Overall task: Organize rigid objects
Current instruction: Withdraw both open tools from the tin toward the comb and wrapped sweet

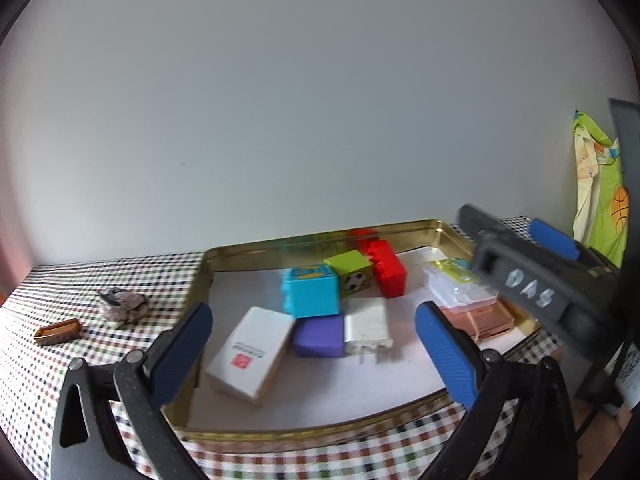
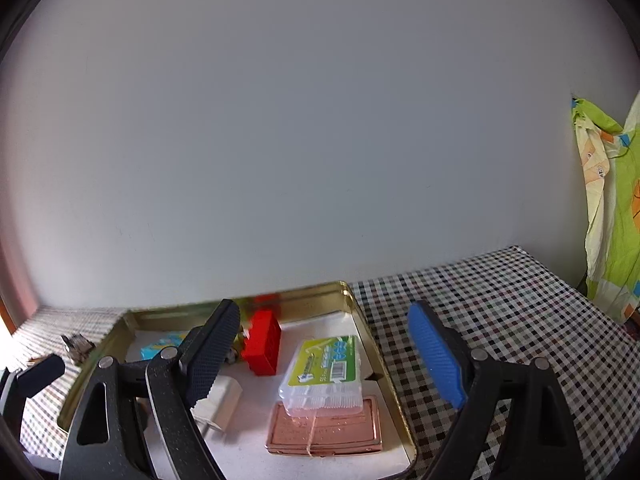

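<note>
**Both grippers empty over the gold tin**

You held your left gripper above the near side of the gold tin, its blue pads spread wide and nothing between them. Your right gripper hung over the tin's right half, fingers likewise apart and gripping nothing; in the left wrist view it showed as a dark body at the tin's right edge.

Inside the tin, the blue block sat on top of the purple block. The green block stood just behind and to its right, touching the red brick. A white charger lay against the purple block's right side, prongs toward you, and a white box with a red mark lay tilted to its left. At the right end, a clear plastic case with a green label rested on a copper-coloured flat case.

Outside the tin, on the checked tablecloth, you had a crumpled grey object and a small brown clip well to the left.
</note>
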The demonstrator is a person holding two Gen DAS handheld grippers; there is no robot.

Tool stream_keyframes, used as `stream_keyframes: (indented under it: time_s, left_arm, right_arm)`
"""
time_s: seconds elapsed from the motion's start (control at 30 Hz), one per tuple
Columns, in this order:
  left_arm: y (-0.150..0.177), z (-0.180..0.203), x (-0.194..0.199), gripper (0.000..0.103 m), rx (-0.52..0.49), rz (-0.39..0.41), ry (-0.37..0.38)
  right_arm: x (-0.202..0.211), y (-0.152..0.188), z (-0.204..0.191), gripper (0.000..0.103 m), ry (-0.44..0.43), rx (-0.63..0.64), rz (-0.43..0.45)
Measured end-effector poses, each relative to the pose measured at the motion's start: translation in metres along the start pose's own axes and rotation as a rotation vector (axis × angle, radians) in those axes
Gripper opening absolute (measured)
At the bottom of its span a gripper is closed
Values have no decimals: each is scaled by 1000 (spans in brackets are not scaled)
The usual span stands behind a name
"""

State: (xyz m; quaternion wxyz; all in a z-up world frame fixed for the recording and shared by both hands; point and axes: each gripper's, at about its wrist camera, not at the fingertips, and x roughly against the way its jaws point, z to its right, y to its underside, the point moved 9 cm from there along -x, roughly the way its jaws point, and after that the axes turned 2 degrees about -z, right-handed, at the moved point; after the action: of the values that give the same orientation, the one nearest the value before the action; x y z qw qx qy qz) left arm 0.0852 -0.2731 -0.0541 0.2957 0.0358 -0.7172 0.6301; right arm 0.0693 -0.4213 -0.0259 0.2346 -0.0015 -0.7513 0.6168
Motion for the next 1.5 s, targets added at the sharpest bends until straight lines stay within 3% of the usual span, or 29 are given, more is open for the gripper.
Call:
stream_keyframes:
  time_s: [0.37, 0.67, 0.93, 1.5]
  left_arm:
    - [8, -62, 20, 103, 31, 34, -131]
    - [21, -100, 26, 103, 24, 29, -195]
    - [27, -122, 28, 103, 33, 15, -190]
    - [37, -197, 33, 103, 70, 6, -255]
  right_arm:
    - [35, -4, 0, 88, 62, -39, 130]
    - [51, 4, -20, 88, 114, -2, 140]
    - [68, 13, -35, 88, 121, -3, 141]
    - [66, 34, -115, 88, 46, 38, 82]
